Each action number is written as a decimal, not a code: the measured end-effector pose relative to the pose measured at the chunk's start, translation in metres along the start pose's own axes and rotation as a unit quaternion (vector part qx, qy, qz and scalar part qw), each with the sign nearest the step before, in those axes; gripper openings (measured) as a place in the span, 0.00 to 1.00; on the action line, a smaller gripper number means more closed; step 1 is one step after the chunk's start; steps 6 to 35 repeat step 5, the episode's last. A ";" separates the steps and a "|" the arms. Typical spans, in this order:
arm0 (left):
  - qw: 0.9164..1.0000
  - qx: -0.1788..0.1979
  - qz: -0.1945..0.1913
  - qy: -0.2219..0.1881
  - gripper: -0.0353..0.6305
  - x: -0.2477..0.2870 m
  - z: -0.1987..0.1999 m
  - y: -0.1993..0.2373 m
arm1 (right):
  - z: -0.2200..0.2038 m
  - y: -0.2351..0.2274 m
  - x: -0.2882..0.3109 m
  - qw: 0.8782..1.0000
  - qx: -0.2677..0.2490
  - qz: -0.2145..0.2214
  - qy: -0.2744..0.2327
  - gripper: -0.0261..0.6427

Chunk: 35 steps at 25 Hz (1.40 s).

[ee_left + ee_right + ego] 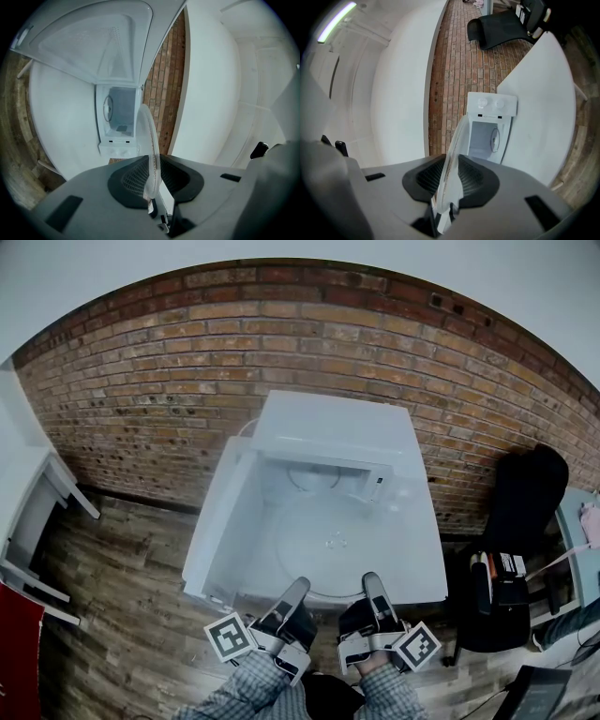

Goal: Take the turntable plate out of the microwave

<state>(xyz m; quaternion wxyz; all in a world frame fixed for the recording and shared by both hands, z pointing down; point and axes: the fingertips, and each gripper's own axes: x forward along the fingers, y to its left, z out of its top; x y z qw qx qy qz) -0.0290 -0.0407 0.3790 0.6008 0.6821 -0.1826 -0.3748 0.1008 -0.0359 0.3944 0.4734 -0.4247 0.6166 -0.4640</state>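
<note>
Head view: plate [323,554] is out of the microwave [323,442] at 12, over the table [220,521], with the left gripper [292,594] and right gripper [372,589] on its 6 o'clock rim. Left gripper view: jaws clamped on the thin glass edge. Right gripper view: same, so this edge-only grip could slip and the far side would likely drop.

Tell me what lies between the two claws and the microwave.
The glass turntable plate, gripped at its near rim by the left claw and right claw, stretching over the white table toward the microwave. The head view shows it.
</note>
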 end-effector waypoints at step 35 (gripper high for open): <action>1.000 0.003 0.000 -0.002 0.15 0.000 0.001 -0.001 | -0.002 -0.001 0.000 1.000 0.004 -0.001 0.001 0.16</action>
